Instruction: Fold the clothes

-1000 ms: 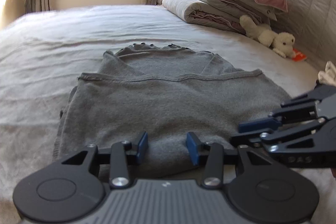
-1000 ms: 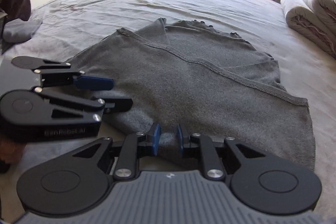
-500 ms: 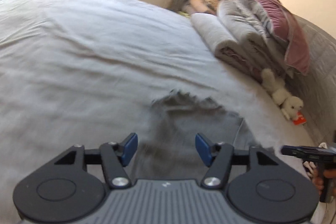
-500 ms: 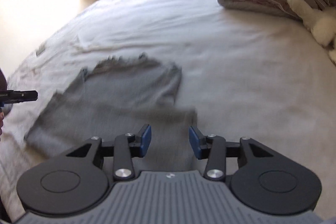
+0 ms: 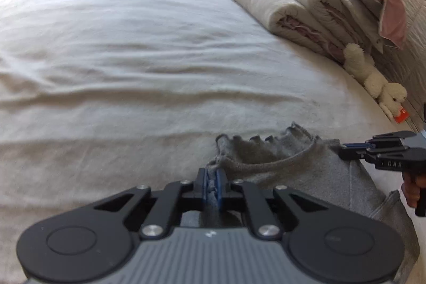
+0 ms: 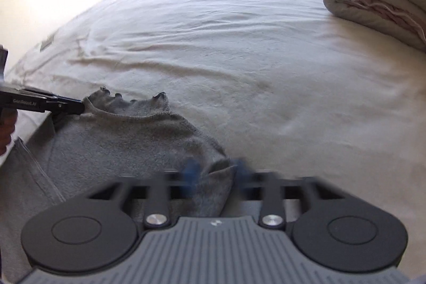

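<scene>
Both grippers have moved to the far edge of the gray top (image 5: 306, 167) since a moment ago, and the left gripper (image 5: 212, 184), which was open before, now pinches 1 corner of that edge tight between its blue fingers (image 5: 218, 185). The right gripper (image 6: 215, 173) is blurry with cloth between its fingers, so I cannot tell if it is closed. The top lies on the bed (image 5: 133, 57), near its near edge.
</scene>
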`<state>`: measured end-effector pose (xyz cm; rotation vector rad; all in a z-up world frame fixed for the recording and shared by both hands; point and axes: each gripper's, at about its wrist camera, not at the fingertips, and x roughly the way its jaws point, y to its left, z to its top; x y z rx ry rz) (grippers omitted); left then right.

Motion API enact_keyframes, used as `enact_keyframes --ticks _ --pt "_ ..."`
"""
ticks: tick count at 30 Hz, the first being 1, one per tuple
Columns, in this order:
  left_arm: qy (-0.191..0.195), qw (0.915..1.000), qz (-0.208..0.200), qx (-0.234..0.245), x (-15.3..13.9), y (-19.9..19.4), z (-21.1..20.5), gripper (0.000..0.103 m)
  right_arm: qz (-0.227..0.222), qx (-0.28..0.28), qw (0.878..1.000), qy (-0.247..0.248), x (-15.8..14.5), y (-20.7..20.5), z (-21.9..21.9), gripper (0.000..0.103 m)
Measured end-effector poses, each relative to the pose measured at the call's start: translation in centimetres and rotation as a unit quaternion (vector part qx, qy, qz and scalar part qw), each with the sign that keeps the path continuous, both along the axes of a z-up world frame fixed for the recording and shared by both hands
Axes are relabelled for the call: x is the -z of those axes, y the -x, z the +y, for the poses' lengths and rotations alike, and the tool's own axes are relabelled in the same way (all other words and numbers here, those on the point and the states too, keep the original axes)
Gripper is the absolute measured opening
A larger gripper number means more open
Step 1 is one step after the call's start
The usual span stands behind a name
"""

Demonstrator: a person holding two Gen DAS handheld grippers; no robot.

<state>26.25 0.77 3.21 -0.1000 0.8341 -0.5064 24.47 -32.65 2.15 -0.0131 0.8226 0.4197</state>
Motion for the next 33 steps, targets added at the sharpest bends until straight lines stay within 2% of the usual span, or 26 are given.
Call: enact_keyframes --ticks 2,5,7,10,11,12,15,17,19,20,21,22,23,25,28,30,33 --pt "0.012 0.9991 -0.036 0.017 -1.6 1.3 0.7 0.007 -0.014 -0.004 1.000 0.000 -0.9 0.3 -0.1 0.009" --pt "0.029 0.9930 -0.100 0.057 -4.3 4.5 1.9 0.006 -0.077 -0.028 0.997 0.012 -3.4 3.6 -0.1 0.009" --pt "0.030 0.9843 -0.146 0.094 -6.0 7.4 2.7 0.006 -0.123 -0.060 0.990 0.032 -5.0 7.3 -0.2 0.009" --pt "-0.004 0.9640 -0.200 0.175 -6.8 12.7 3.3 0.007 -0.175 -0.118 0.975 0.061 -6.4 13.9 -0.5 0.009" --pt "-0.015 0.9565 -0.209 0.203 -6.8 14.4 3.4 0.007 -0.183 -0.135 0.971 0.069 -6.4 15.9 -0.6 0.009" --pt "-0.021 0.9525 -0.197 0.231 -6.3 15.7 3.5 0.007 -0.186 -0.153 0.967 0.078 -6.1 17.7 -0.6 0.009" --pt "-0.044 0.9419 -0.159 0.293 -4.6 18.5 3.5 0.008 -0.152 -0.208 0.961 0.097 -4.1 21.6 -0.3 0.010" --pt "-0.038 0.9434 -0.141 0.298 -4.3 18.9 4.0 0.008 -0.118 -0.220 0.962 0.113 -2.7 22.3 -0.1 0.010" --pt "0.004 0.9482 -0.138 0.286 -5.3 18.5 5.2 0.010 -0.110 -0.200 0.969 0.095 -2.8 22.0 -0.8 0.014" --pt "0.025 0.9499 -0.136 0.280 -5.8 18.3 5.8 0.016 -0.112 -0.184 0.974 0.068 -3.4 21.6 -1.3 0.021" --pt "0.048 0.9525 -0.137 0.268 -6.2 18.0 6.4 0.029 -0.119 -0.167 0.979 0.023 -4.5 21.0 -2.1 0.026" --pt "0.075 0.9579 -0.142 0.238 -6.7 17.4 6.9 0.036 -0.125 -0.149 0.981 -0.021 -5.6 20.5 -2.8 0.045" --pt "0.099 0.9620 -0.144 0.210 -7.1 16.9 7.2 0.042 -0.130 -0.130 0.982 -0.050 -6.5 20.0 -3.2 0.057" --pt "0.122 0.9698 -0.120 0.173 -6.8 16.0 6.4 0.042 -0.134 -0.101 0.984 -0.055 -7.6 18.9 -2.2 0.057" --pt "0.114 0.9770 -0.083 0.160 -5.4 16.9 3.3 0.041 -0.093 -0.127 0.987 -0.011 -6.8 17.1 2.1 0.057" --pt "0.067 0.9845 -0.055 0.153 -4.1 17.6 1.0 0.041 -0.047 -0.163 0.985 0.014 -4.9 16.7 5.3 0.057" --pt "-0.008 0.9929 -0.035 0.113 -2.3 17.9 -0.3 0.041 0.006 -0.157 0.984 0.087 -1.5 16.3 8.7 0.056"
